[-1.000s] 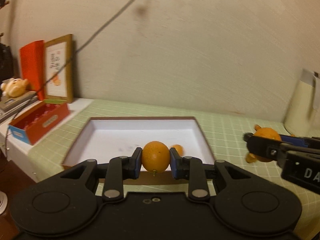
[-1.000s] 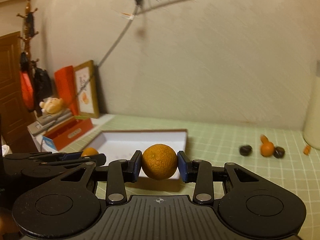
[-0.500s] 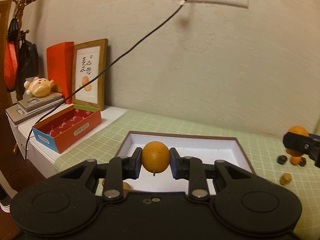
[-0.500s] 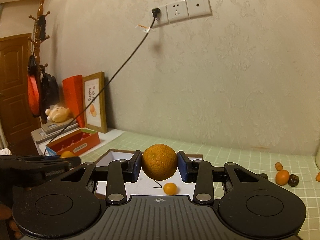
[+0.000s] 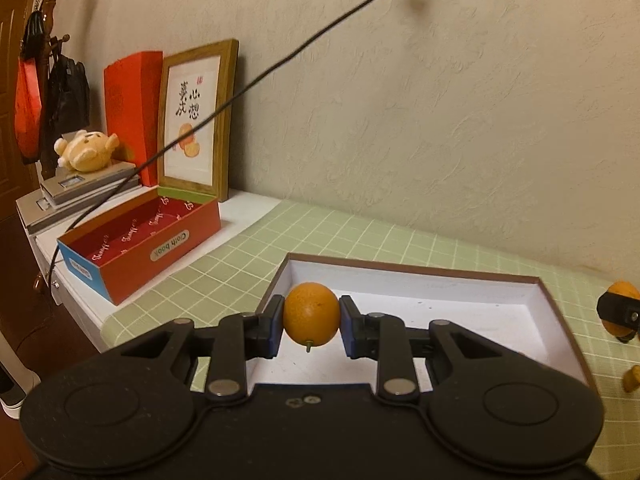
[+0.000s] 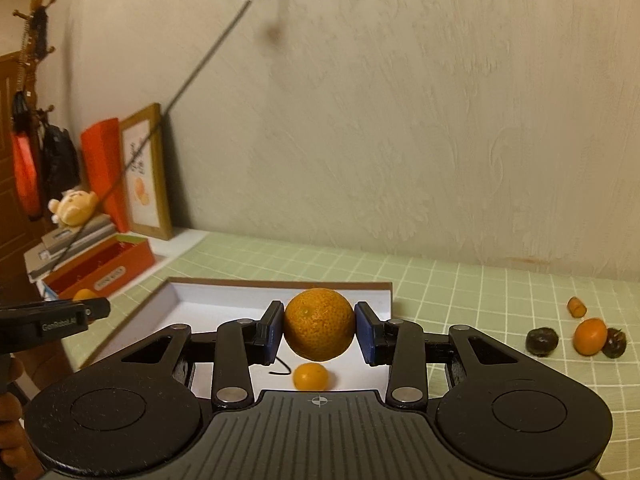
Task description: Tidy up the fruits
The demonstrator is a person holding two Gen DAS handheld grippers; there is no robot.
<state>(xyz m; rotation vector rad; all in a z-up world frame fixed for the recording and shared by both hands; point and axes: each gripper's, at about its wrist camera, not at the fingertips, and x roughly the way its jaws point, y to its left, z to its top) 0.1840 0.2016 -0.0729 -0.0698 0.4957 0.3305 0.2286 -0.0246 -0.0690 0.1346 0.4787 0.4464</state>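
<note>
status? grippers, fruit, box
Left gripper shut on small orange. Right gripper shut on mandarin. Both over the white box; one kumquat inside. Nothing blocking.

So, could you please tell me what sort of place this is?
Probably a room in a home: a coat rack beside a wooden door, a framed picture and plush toy on a side cabinet, and a table with a green checked tablecloth.

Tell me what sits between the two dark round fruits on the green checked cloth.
A small smooth orange fruit sits between the two dark round fruits, seen in the right wrist view.
</note>
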